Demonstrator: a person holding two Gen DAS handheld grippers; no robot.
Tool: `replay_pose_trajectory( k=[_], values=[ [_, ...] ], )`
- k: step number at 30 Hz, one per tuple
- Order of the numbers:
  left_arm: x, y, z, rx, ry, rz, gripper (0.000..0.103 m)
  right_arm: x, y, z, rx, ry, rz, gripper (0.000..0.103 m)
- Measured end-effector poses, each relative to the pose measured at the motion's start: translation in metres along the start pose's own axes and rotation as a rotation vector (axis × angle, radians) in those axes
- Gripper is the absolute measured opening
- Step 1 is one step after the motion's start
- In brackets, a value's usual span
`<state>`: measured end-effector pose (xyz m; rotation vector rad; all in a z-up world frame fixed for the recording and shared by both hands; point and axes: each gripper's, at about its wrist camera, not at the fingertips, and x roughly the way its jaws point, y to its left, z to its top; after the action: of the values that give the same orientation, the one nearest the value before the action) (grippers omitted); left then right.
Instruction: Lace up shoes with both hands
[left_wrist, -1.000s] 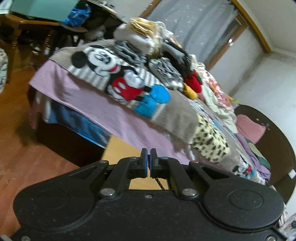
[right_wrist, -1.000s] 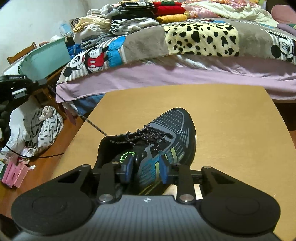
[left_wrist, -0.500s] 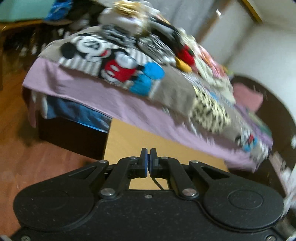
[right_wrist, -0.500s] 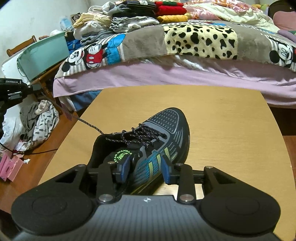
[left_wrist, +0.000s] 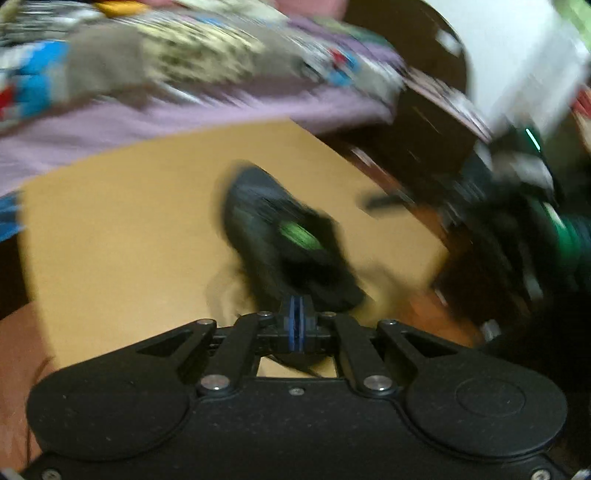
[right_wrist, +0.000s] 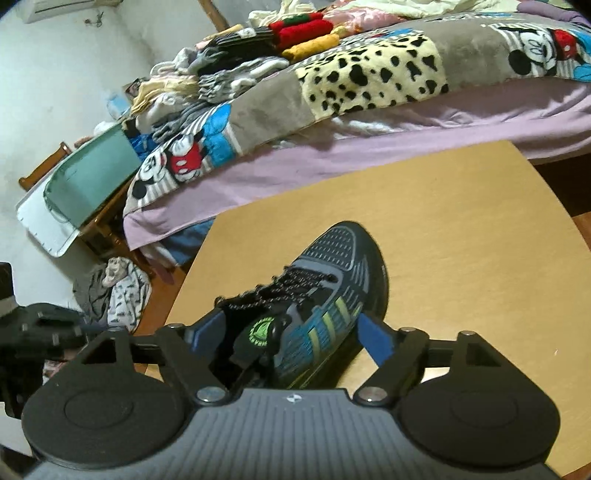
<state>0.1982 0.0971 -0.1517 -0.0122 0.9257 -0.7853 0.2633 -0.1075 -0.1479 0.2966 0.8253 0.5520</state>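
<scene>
A dark sneaker (right_wrist: 325, 295) with blue and green stripes and black speckled laces (right_wrist: 284, 286) lies on a tan table (right_wrist: 461, 236). My right gripper (right_wrist: 291, 332) is open, its blue pads on either side of the shoe's heel part. In the blurred left wrist view the sneaker (left_wrist: 284, 240) lies just ahead of my left gripper (left_wrist: 296, 314), whose jaws are pressed together; a thin dark lace (left_wrist: 295, 363) runs under them. The left gripper also shows at the left edge of the right wrist view (right_wrist: 40, 325).
A bed with a purple sheet (right_wrist: 332, 162) and patchwork blanket (right_wrist: 369, 81) runs along the table's far side, with folded clothes piled on it. A teal tub (right_wrist: 92, 181) and a clothes heap (right_wrist: 122, 291) sit at the left on the floor. The table's left edge is near the shoe.
My left gripper has swung round fast from facing the bed to facing the shoe, still shut. My right gripper has opened wide around the shoe's heel. The taut lace has gone slack.
</scene>
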Motion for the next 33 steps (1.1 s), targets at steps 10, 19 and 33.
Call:
replay_pose_trajectory(
  k=[10,19,33],
  values=[
    [0.010,0.044,0.003,-0.149,-0.047,0.143,0.047,0.032,0.032,-0.009,-0.207,0.053,-0.059,0.079],
    [0.073,0.067,0.013,-0.174,0.044,0.304,0.030,0.037,0.024,-0.010,-0.276,0.054,-0.148,0.076],
    [0.117,0.057,0.024,-0.039,0.148,0.374,0.002,0.031,0.002,-0.005,-0.289,0.045,-0.206,0.078]
  ],
)
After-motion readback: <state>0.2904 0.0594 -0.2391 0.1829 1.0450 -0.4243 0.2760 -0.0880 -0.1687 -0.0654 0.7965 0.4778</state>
